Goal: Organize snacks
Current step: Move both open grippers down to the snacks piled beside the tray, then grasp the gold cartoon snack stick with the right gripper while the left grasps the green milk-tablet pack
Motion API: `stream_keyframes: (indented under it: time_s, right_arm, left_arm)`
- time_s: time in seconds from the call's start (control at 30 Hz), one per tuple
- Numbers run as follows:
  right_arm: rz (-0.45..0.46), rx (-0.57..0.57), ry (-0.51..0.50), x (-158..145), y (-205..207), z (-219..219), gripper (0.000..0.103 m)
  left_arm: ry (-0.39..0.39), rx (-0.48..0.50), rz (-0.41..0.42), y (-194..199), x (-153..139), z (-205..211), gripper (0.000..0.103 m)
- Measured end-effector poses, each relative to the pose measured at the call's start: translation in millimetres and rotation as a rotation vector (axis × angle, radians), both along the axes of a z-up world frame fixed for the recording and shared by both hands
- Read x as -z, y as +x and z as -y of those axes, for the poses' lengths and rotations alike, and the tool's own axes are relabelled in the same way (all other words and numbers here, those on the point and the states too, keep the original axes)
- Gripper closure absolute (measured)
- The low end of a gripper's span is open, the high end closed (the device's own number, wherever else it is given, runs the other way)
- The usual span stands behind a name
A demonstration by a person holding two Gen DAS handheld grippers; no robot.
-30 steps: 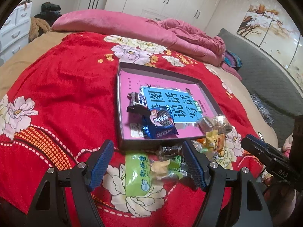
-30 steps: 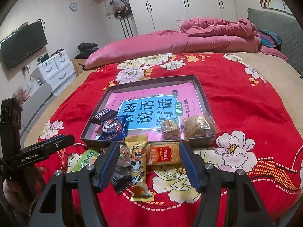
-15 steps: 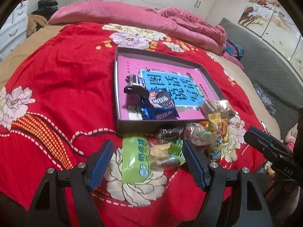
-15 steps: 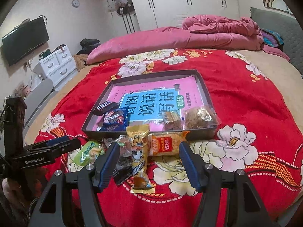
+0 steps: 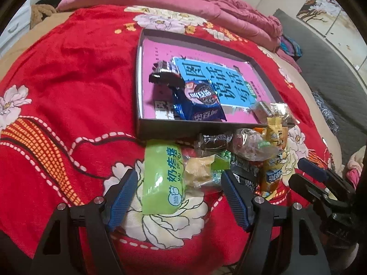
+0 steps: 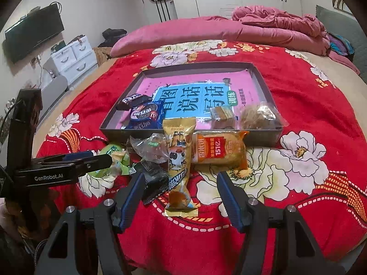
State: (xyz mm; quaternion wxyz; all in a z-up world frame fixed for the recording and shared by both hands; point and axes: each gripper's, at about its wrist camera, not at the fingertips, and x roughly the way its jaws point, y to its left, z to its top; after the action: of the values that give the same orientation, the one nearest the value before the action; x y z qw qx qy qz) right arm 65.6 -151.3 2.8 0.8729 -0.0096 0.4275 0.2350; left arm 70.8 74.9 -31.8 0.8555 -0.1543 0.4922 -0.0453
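A pile of snacks lay on the red blanket (image 6: 298, 105), just in front of the near wall of the grey box (image 6: 261, 80). A few snacks were already inside the box. The left gripper (image 5: 179, 197) was open and held nothing. The green milk candy pack (image 5: 161, 178) lay straight ahead of it, with its near end between the two blue pads (image 5: 122, 194) but not touching them. Its long side pointed away from the gripper, toward the box. The right gripper (image 6: 181, 197) was open too, and empty. The yellow cartoon snack pack (image 6: 179, 167) lay right in front of it, long side running away toward the box, its near end between the jaws. The orange rice cake pack (image 6: 219, 150) lay sideways just beyond, against the box wall. So each gripper had its own snack close by: green for the left, yellow for the right. I think each one only needed to go down a little and squeeze across the narrow side.
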Motion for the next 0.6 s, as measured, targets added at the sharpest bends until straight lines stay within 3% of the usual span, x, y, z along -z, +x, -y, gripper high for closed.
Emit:
stream_keyframes:
  time_s: [0.33, 0.6]
  right_arm:
    - [-0.030, -0.001, -0.006, 14, 7, -4, 0.039]
    - [-0.065, -0.018, -0.001, 27, 18, -12, 0.064]
  left_arm:
    - [0.024, -0.013, -0.032, 13, 10, 5, 0.025]
    - [0.022, -0.006, -0.038, 18, 12, 8, 0.027]
